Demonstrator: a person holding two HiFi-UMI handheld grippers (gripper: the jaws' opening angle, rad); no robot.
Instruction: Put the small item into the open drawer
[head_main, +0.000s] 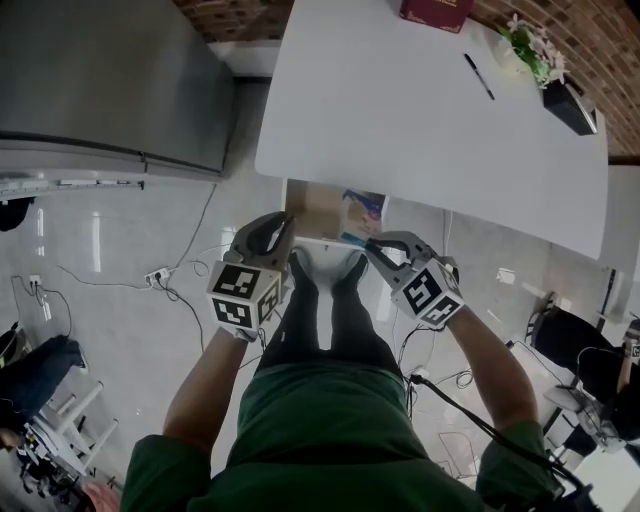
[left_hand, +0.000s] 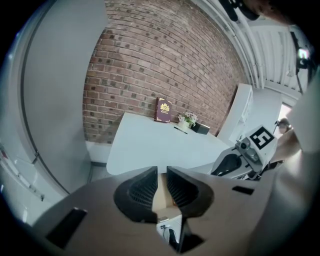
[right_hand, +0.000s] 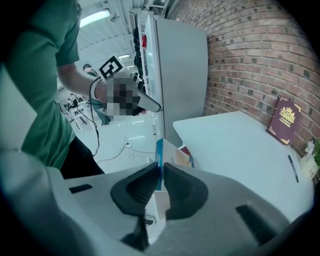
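The small item (head_main: 362, 214), a flat packet with a blue edge and a printed face, hangs over the open drawer. My right gripper (head_main: 372, 243) is shut on it. In the right gripper view the packet's blue edge (right_hand: 159, 155) stands upright, pinched between the pads of that gripper (right_hand: 161, 172). The drawer's white front (head_main: 322, 242) juts out from under the white table (head_main: 420, 110), and its brown inside shows. My left gripper (head_main: 283, 228) hovers at the drawer's left end. In its own view the left gripper (left_hand: 161, 180) has a narrow gap between the jaws, with nothing in it.
On the table's far side lie a maroon book (head_main: 435, 12), a black pen (head_main: 478, 76), a small plant (head_main: 530, 45) and a black box (head_main: 570, 105). A grey cabinet (head_main: 110, 80) stands to the left. Cables (head_main: 170, 285) trail on the floor. The person's legs stand right before the drawer.
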